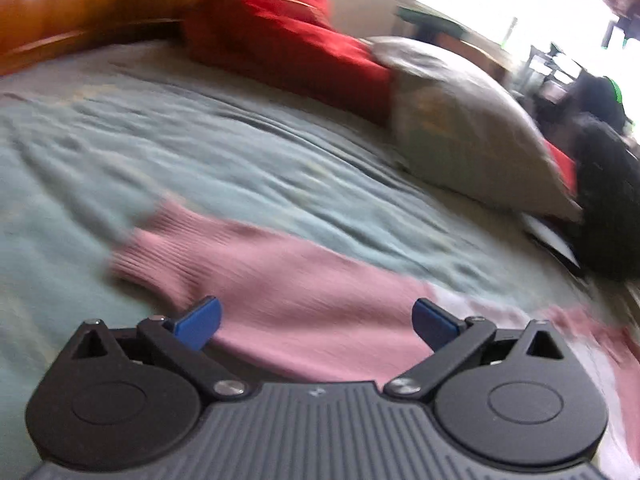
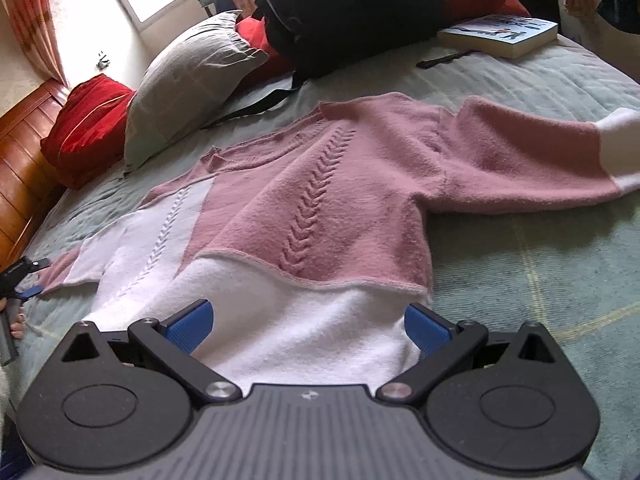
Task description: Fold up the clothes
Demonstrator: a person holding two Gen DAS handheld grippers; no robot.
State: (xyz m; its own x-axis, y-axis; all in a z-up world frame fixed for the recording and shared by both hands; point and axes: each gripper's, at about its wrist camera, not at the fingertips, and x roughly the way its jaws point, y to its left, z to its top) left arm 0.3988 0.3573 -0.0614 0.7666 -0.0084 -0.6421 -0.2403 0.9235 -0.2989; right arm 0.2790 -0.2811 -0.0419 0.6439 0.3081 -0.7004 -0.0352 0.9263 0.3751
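A pink and white knitted sweater [image 2: 320, 200] lies spread flat on the pale green bedspread [image 2: 540, 272], both sleeves stretched outward. My right gripper [image 2: 307, 328] is open at the white hem, its blue pads on either side of the fabric with nothing clamped. In the blurred left wrist view my left gripper [image 1: 316, 322] is open just above the pink sleeve [image 1: 248, 264], near its ribbed cuff [image 1: 160, 244]. That left gripper also shows at the far left edge [image 2: 24, 280] of the right wrist view, beside the sleeve end, with a hand below it.
A grey pillow [image 2: 180, 84], red cushions [image 2: 84, 124] and a black backpack [image 2: 344, 4] lie along the far side of the bed. A book [image 2: 500, 34] sits at the back right. A wooden bed frame [image 2: 24, 168] runs along the left.
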